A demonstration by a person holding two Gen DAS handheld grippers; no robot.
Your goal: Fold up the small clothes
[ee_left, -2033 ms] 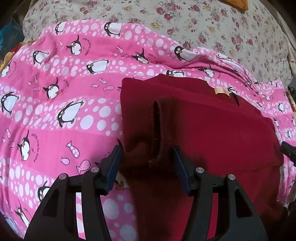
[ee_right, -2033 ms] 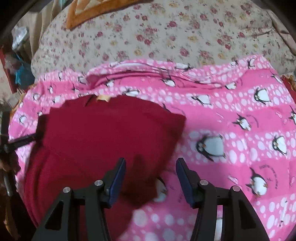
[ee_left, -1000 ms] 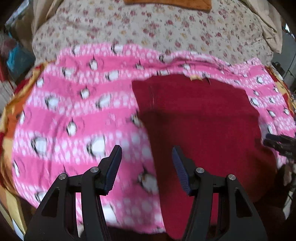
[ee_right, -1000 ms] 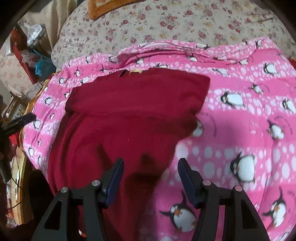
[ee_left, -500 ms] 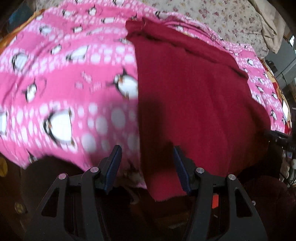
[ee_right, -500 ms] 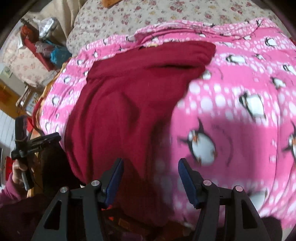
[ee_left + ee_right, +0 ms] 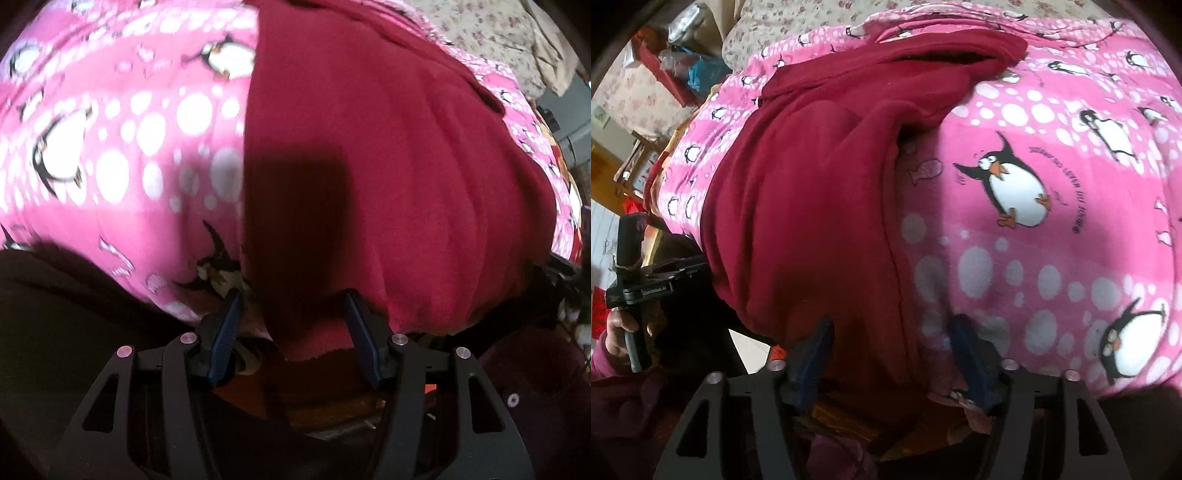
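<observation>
Left wrist view: the left tool (image 7: 291, 321) stands half open at lower centre, gripping nothing, the dark red garment (image 7: 388, 166) filling centre and right over the pink penguin blanket (image 7: 110, 147). Right wrist view: the right tool (image 7: 890, 350) is opening wide, the garment's (image 7: 812, 203) lower edge between its jaws unpinched, garment left of centre.

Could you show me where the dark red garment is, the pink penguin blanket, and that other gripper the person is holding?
dark red garment (image 7: 812, 206): right wrist view, middle of its fleece body.
pink penguin blanket (image 7: 1052, 273): right wrist view, spotted stretch beside the garment.
left gripper (image 7: 665, 275): right wrist view, its black body at the left edge.
</observation>
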